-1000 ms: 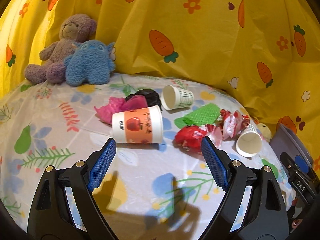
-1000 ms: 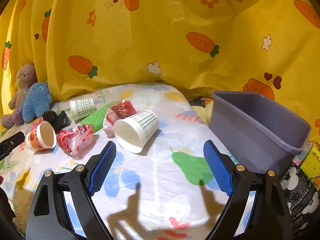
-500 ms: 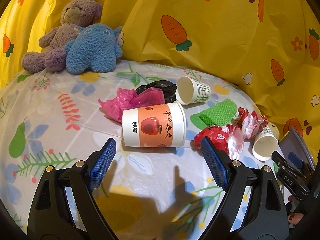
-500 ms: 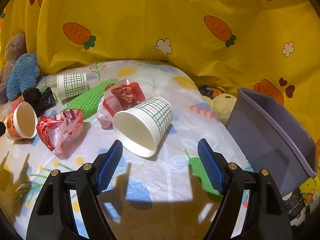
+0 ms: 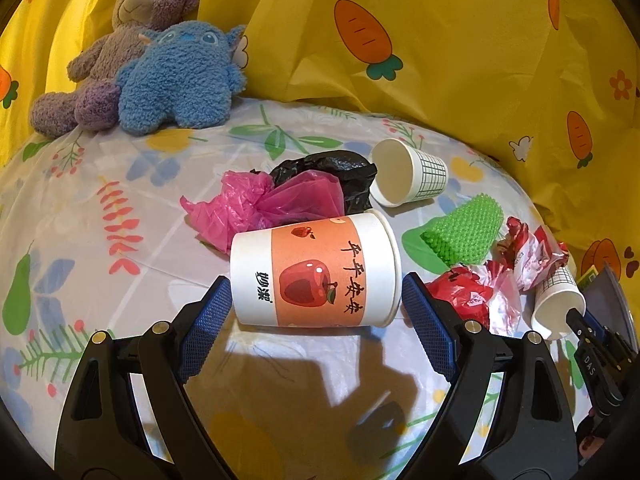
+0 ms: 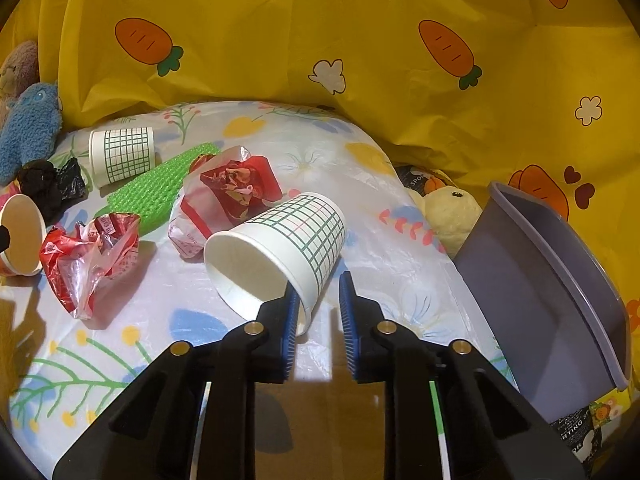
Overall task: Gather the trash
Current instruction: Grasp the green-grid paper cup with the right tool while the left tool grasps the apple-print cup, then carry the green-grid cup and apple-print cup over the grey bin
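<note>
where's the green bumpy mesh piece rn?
Left wrist view, right of centre: the green bumpy mesh piece lies on the floral sheet, between the green-grid paper cup and the crumpled red wrappers.

Apple cup [image 6: 20, 236]: right wrist view, nine o'clock edge; only the open mouth shows, a dark tip crosses it.
Teddy bear [image 6: 18, 68]: ten o'clock edge, cut off, lower body behind blue plush [image 6: 28, 128].
Grey bin [image 5: 614, 300]: left wrist view, three o'clock; sliver only. In the right view its base is cut at four o'clock.
Checked cup [image 6: 280, 256]: near rim hidden behind the left finger [image 6: 286, 320] of the right gripper [image 6: 318, 322]; contact cannot be told.
Yellow plush [image 6: 452, 212]: partly behind bin wall.
Wrapper print [image 5: 472, 302]: too small to read.
</note>
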`<state>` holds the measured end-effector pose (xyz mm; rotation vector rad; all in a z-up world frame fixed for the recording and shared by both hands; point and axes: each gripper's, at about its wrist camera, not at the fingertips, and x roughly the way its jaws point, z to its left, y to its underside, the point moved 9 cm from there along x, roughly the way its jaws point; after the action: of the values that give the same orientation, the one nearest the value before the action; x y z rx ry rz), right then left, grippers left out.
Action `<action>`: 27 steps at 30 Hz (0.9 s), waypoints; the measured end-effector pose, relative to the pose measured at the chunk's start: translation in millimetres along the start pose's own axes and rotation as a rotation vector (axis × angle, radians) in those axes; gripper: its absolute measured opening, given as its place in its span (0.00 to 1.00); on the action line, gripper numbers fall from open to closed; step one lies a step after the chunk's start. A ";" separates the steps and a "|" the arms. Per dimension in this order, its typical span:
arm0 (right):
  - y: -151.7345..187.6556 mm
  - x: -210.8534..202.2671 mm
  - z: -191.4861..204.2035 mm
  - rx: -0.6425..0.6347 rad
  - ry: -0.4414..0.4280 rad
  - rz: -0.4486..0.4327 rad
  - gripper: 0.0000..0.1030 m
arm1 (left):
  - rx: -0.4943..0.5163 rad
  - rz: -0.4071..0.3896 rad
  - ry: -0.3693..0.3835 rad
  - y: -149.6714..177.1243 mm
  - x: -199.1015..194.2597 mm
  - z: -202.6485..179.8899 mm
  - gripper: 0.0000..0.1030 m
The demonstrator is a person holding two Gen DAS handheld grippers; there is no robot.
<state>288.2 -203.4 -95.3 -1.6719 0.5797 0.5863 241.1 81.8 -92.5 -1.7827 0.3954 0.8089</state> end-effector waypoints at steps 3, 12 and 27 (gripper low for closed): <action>1.7 0.5 -3.2 0.000 0.006 -0.003 0.08 | -0.019 0.021 0.017 1.9 7.1 1.5 0.82; 4.5 -6.1 -15.6 0.027 0.000 -0.031 0.04 | -0.044 0.022 0.074 4.3 8.2 2.3 0.78; 13.5 -59.3 -23.1 0.096 -0.102 -0.133 0.04 | -0.045 -0.072 0.137 20.8 -44.8 1.7 0.78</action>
<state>236.5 -224.9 -62.2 -1.5668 0.4127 0.5355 195.8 70.6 -76.3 -1.8897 0.4028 0.6518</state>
